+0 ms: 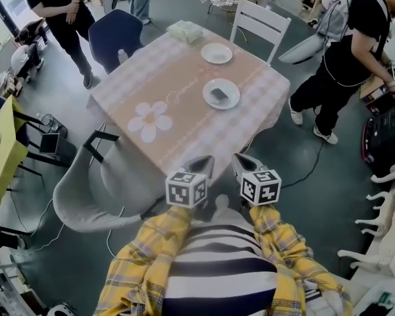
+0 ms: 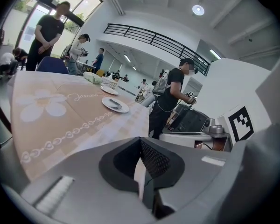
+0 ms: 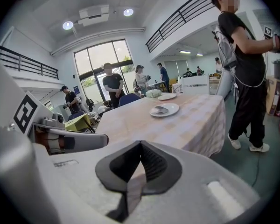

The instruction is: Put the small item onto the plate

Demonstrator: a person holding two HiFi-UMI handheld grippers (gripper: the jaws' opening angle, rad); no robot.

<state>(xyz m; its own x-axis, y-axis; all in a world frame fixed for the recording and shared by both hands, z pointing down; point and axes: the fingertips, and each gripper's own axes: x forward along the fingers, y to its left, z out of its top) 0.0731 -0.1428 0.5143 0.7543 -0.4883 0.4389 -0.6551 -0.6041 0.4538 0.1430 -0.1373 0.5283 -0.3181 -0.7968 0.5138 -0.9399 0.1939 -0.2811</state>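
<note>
A white plate (image 1: 221, 93) on the peach-clothed table (image 1: 178, 104) carries a small dark item (image 1: 218, 95). Behind it stands a second plate (image 1: 216, 53), empty. Both grippers hang off the table's near corner, close to my body: the left gripper (image 1: 201, 166) and the right gripper (image 1: 245, 165) are each shut with nothing between the jaws. In the left gripper view the gripper (image 2: 141, 141) points along the table toward the loaded plate (image 2: 115, 105). The right gripper (image 3: 140, 143) also faces that plate (image 3: 164, 109) and its item (image 3: 161, 109), well short of it.
A pale folded bundle (image 1: 185, 31) lies at the table's far corner. Chairs ring the table: white (image 1: 260, 22), blue (image 1: 115, 35), grey (image 1: 85, 189). One person (image 1: 66, 12) stands at the far left, another (image 1: 345, 58) bends close by the table's right side.
</note>
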